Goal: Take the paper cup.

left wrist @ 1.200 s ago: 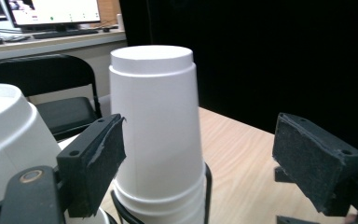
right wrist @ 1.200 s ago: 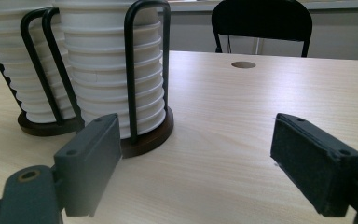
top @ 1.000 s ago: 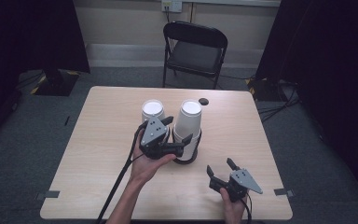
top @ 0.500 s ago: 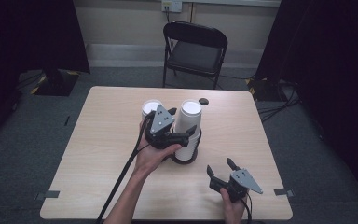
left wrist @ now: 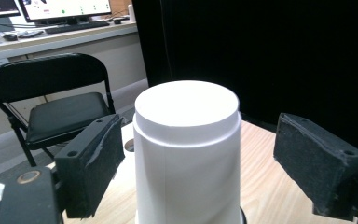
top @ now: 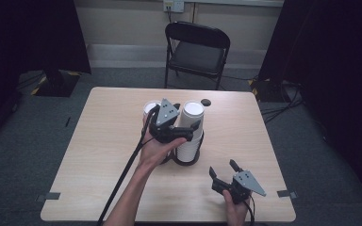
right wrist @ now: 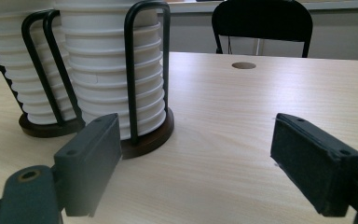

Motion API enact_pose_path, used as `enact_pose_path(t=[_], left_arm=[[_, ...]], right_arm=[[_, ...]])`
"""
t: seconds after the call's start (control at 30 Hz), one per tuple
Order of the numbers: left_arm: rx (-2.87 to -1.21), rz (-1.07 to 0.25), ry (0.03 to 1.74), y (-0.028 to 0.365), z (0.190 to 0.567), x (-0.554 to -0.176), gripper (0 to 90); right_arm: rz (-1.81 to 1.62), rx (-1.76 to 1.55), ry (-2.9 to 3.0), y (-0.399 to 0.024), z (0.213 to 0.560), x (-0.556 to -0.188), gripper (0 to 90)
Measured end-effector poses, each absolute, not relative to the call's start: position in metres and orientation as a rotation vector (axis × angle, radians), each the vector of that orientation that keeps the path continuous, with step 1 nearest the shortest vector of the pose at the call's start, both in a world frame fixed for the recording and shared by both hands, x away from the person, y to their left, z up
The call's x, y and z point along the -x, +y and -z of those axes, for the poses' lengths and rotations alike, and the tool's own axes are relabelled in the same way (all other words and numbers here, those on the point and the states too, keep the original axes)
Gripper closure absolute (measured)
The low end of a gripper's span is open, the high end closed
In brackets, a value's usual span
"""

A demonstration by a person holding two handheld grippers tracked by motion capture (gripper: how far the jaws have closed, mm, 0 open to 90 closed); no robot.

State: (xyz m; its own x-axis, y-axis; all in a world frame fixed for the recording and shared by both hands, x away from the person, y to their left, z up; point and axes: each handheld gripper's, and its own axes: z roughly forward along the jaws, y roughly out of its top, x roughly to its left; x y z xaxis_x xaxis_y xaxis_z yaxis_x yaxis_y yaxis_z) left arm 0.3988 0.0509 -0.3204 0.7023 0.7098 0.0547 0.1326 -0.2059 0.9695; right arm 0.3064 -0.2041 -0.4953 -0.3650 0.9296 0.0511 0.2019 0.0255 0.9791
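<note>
Cup stack between the left gripper jaws — top cup upside down, its flat white bottom facing up. Left pad touching or nearly touching the cup wall, right pad well clear of it; cannot tell whether anything is gripped. Jaws partly apart, opened only a little over the last second. Seen from above: same white stack standing in a dark wire holder near the middle of the table, gripper at the stack's upper part, held by the left hand, cable trailing back along the forearm.

Just beside it, to the left and partly hidden behind the gripper's grey plate — second cup stack. From the right gripper view, both stacks side by side: nearer one ringed by black wire loops on a round dark base, farther one in a like holder; cups nested one over another, ribbed rims showing down the side. Inside of the cups not visible.

Right gripper low at the near right part of the table, well apart from the holders, jaws spread wide with nothing but bare wood between them.

Farther out: small dark hole in the tabletop behind the stacks, black folding chair beyond the far edge.
</note>
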Motion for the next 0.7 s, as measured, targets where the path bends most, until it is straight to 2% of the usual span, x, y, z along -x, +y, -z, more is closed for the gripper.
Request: enact_pose_path(t=[0.2, 0.37, 0.7], left_arm=[[-1.749, -0.583, 0.683, 0.044, 0.320, -0.407, 15.6], [-1.793, -0.628, 0.690, 0.033, 0.319, -0.414, 15.4], [-1.818, -0.630, 0.706, 0.026, 0.319, -0.421, 15.7]], right_arm=[[-1.391, -1.170, 1.638, -0.204, 0.495, -0.306, 15.3], [-1.393, -1.168, 1.640, -0.204, 0.495, -0.306, 15.3], [-1.396, -1.164, 1.643, -0.204, 0.495, -0.306, 15.3]])
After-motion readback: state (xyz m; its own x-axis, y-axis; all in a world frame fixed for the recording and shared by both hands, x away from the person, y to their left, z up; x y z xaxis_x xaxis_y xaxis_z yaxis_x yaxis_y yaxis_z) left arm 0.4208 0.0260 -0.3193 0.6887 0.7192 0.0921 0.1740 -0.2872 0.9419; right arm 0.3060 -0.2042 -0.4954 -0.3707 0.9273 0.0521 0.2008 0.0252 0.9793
